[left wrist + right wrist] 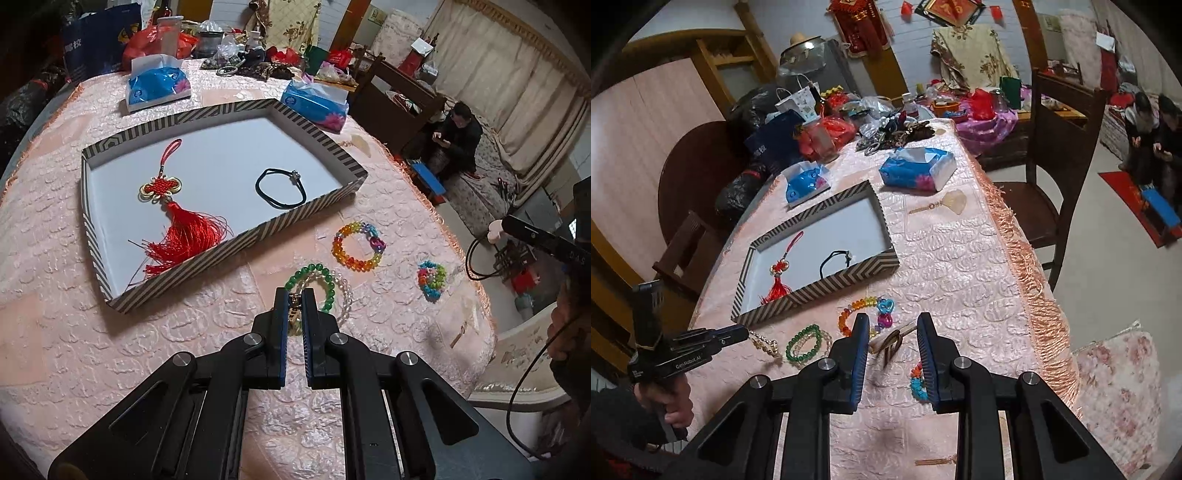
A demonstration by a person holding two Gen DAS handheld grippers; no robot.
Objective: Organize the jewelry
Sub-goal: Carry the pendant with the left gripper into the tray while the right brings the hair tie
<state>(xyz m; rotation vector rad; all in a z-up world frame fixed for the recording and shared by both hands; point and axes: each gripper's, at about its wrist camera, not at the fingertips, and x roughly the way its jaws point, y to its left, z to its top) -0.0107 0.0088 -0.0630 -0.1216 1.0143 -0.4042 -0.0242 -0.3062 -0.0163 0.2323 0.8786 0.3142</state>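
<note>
A striped tray (295,216) (849,275) holds a red knot tassel (173,225) (777,282) and a black cord bracelet (282,186) (833,262). My left gripper (294,295) (748,334) is shut on a gold bead chain (294,308) (764,343), low over the cloth in front of the tray. A green bead bracelet (317,273) (803,345), a rainbow bracelet (356,245) (857,308) and a small multicolour bead piece (431,278) (918,384) lie on the cloth. My right gripper (892,325) is open above a brown hair clip (890,343).
Two blue tissue packs (159,83) (316,103) lie behind the tray, with bags and clutter at the table's far end. A small fan charm (945,203) lies right of the tray. The fringed table edge (1027,258) and a wooden chair (1060,155) are on the right.
</note>
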